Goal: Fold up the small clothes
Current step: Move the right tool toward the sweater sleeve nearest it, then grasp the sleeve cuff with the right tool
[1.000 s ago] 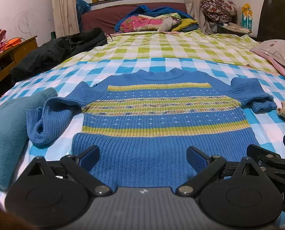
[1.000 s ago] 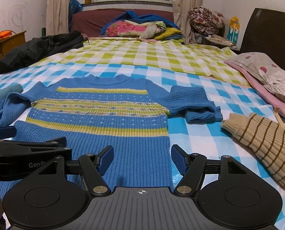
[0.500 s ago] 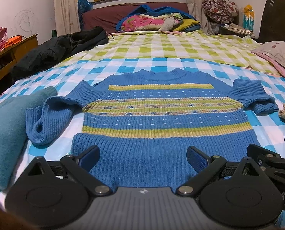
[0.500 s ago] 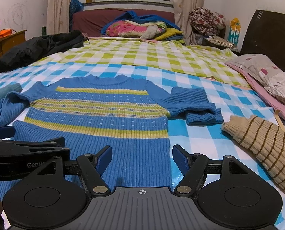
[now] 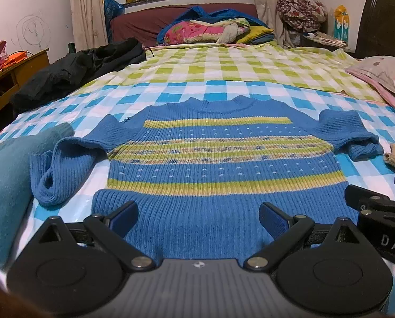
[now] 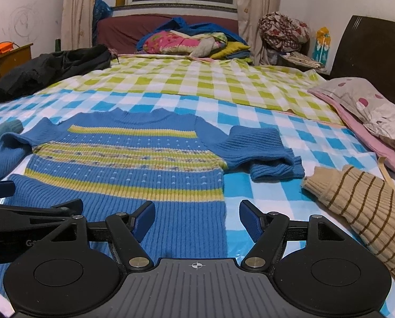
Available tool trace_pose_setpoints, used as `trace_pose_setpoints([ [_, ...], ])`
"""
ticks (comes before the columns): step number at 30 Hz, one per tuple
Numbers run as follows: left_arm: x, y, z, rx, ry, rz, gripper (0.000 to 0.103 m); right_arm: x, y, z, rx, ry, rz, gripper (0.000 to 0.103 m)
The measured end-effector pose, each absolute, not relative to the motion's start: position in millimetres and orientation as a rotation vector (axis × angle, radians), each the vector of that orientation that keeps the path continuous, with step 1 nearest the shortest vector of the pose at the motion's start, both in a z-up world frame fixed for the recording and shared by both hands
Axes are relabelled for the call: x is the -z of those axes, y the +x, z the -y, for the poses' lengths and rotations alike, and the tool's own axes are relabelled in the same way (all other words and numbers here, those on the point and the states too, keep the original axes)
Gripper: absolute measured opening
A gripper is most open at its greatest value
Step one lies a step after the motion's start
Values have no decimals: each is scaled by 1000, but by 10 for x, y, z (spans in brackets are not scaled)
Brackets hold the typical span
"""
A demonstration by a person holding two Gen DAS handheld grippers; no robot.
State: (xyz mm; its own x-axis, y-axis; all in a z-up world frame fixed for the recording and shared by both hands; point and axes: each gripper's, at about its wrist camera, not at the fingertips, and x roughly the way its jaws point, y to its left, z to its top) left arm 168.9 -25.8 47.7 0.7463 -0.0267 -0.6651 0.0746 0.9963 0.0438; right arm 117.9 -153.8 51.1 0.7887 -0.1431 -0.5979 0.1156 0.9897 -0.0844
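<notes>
Blue striped sweater (image 5: 218, 164) lies flat and unfolded at the bed's near edge, sleeves still out; my left gripper (image 5: 198, 218) and right gripper (image 6: 197, 221) spread, empty.

The left hand-held gripper (image 5: 198, 218) tilts downward over the hem of the blue sweater (image 5: 218, 164), jaws spread wide, nothing between its blue pads (image 5: 124, 216). The right hand-held gripper (image 6: 197, 220) sits just beside it over the sweater's right hem corner, also tilted down; its jaws have just been opening and stand wide apart, empty.
</notes>
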Motion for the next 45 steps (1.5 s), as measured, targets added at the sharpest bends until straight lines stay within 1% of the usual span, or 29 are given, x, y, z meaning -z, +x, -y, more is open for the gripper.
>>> trace_pose_setpoints([
  [4,-477,1737,273,57,62,-726,102,-538,1214,1659,148,-29,-620,71],
  [8,-472,1811,300,69,43,-717,102,-533,1313,1965,178,15,-603,67],
  [14,-425,1984,428,86,26,-700,102,-510,1505,2563,228,163,-573,61],
  [19,-338,2083,511,94,16,-693,102,-445,1763,3054,202,409,-549,61],
  [24,-263,2179,554,98,24,-701,102,-260,2039,3347,207,609,-527,61],
  [29,-176,2172,551,114,27,-699,102,-57,2067,3535,172,814,-542,61],
  [31,-158,2170,553,115,38,-697,102,-17,2022,3583,166,859,-526,61],
  [35,-155,2193,559,116,33,-694,102,-35,2024,3741,304,851,-469,62],
  [40,-136,2210,562,117,28,-700,102,20,2180,3792,413,780,-497,44],
  [43,-137,2201,568,118,37,-699,102,106,2336,3775,458,719,-565,38],
  [45,-141,2199,562,118,37,-696,102,138,2422,3745,482,658,-590,38],
])
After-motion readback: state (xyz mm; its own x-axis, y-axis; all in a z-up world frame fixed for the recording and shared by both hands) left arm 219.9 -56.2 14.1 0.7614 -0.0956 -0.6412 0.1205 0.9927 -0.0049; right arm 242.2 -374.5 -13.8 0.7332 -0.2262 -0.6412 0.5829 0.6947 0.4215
